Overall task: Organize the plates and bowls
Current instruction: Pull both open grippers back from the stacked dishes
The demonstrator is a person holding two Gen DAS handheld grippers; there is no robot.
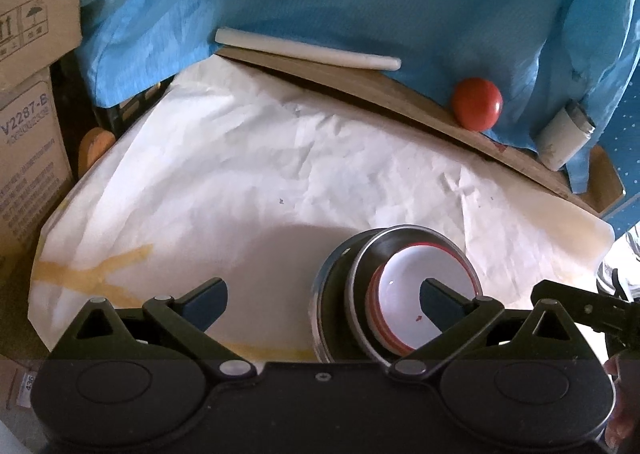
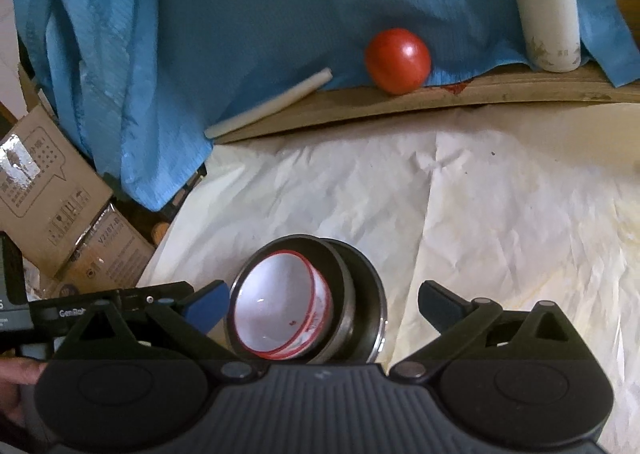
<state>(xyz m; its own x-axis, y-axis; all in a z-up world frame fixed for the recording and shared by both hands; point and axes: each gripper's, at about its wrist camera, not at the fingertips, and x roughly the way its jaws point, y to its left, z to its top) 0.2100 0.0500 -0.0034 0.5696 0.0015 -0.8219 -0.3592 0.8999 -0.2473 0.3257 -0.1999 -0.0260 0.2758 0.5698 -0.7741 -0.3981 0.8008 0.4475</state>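
From the left wrist, the left gripper (image 1: pixel 324 302) is spread and holds nothing; the nested bowls (image 1: pixel 394 294) stand near the table's front edge, under its right finger.

From the right wrist, the right gripper (image 2: pixel 322 304) is spread too, above the bowls (image 2: pixel 306 302). I would release gently, then lift straight up; the white paper (image 2: pixel 500 214) behind gives free room

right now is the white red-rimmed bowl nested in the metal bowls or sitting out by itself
Nested. The white red-rimmed bowl sits tilted inside the metal bowls, and looks empty. Both grippers are open, holding nothing.
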